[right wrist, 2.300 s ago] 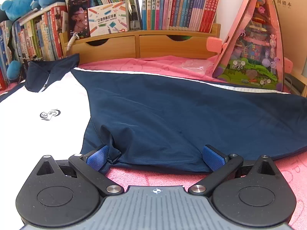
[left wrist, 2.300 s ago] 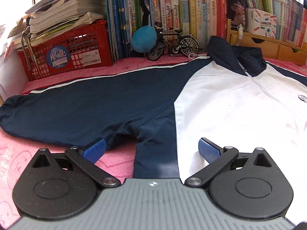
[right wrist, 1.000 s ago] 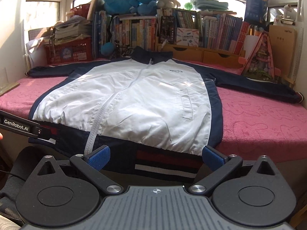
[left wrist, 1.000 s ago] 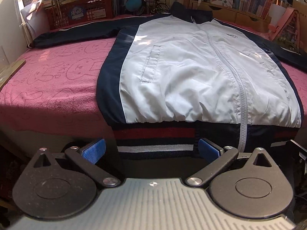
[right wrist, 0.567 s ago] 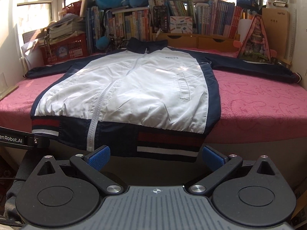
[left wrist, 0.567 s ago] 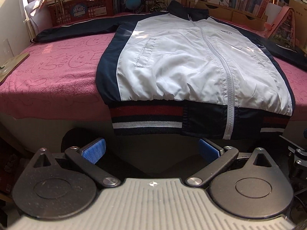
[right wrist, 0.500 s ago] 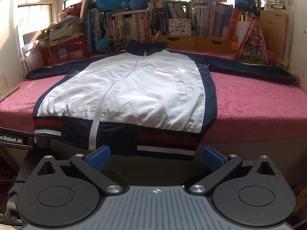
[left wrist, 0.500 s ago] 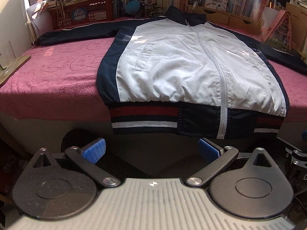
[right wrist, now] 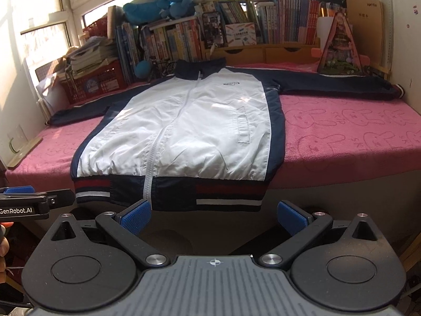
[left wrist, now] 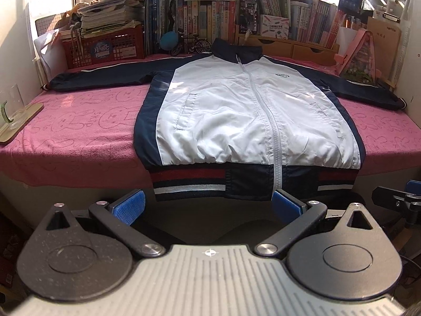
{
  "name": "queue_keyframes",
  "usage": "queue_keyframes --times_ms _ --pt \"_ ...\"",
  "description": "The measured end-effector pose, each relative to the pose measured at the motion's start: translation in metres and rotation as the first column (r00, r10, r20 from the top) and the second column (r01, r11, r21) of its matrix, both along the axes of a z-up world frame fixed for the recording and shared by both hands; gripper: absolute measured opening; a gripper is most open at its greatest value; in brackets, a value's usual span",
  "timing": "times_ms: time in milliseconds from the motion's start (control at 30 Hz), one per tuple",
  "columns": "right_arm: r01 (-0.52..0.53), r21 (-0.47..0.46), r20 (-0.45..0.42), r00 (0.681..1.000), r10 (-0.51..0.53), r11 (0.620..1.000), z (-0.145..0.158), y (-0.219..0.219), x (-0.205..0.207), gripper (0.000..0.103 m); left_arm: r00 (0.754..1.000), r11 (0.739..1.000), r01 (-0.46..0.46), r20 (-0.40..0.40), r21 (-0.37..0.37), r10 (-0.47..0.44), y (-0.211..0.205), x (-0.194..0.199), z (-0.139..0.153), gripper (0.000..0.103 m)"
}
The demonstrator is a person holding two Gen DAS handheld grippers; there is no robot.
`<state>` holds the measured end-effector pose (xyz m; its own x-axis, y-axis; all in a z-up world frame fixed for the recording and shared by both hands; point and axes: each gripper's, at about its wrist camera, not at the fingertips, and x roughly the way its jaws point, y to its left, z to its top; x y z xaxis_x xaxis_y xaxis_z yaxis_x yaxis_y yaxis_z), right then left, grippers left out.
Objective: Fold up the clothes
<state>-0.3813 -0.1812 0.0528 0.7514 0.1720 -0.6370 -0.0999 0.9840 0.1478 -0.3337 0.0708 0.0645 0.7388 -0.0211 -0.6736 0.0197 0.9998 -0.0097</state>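
A white and navy zip jacket (left wrist: 252,115) (right wrist: 184,131) lies face up on a pink bed cover (left wrist: 79,131) (right wrist: 355,137), both sleeves stretched out sideways. Its striped red, white and navy hem (left wrist: 189,181) (right wrist: 229,192) hangs over the front edge. My left gripper (left wrist: 208,206) hovers open below and in front of the hem, nothing between its blue pads. My right gripper (right wrist: 214,214) is open too, held off the bed just under the hem. Each gripper shows at the edge of the other's view.
Along the far side stand a red crate of papers (left wrist: 105,47), rows of books (left wrist: 210,15), a model bicycle (left wrist: 192,46), wooden drawers (left wrist: 302,48) and a pink toy house (left wrist: 360,55). A wooden board with a glass (left wrist: 15,121) sits at the left edge.
Both grippers have drawn back from over the sleeves to in front of the bed, and over the last second have backed off and risen a little more. They stay open.
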Motion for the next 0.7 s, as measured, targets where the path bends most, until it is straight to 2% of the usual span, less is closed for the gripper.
queue_keyframes --times_ms 567,667,700 --pt "-0.055 -0.086 -0.02 0.998 0.054 0.995 -0.015 0.02 0.001 0.103 0.999 1.0 0.001 -0.032 0.002 -0.001 0.0 0.002 -0.011 0.103" --pt "-0.067 -0.106 -0.02 0.998 0.065 0.992 -0.018 0.022 0.003 0.103 0.998 0.999 0.045 -0.033 0.016 -0.044 -0.002 0.014 -0.011 0.103" --pt "-0.071 -0.108 0.008 0.997 0.073 0.992 -0.017 0.021 0.008 0.103 0.997 0.997 0.073 -0.027 0.027 -0.072 -0.003 0.024 -0.009 0.103"
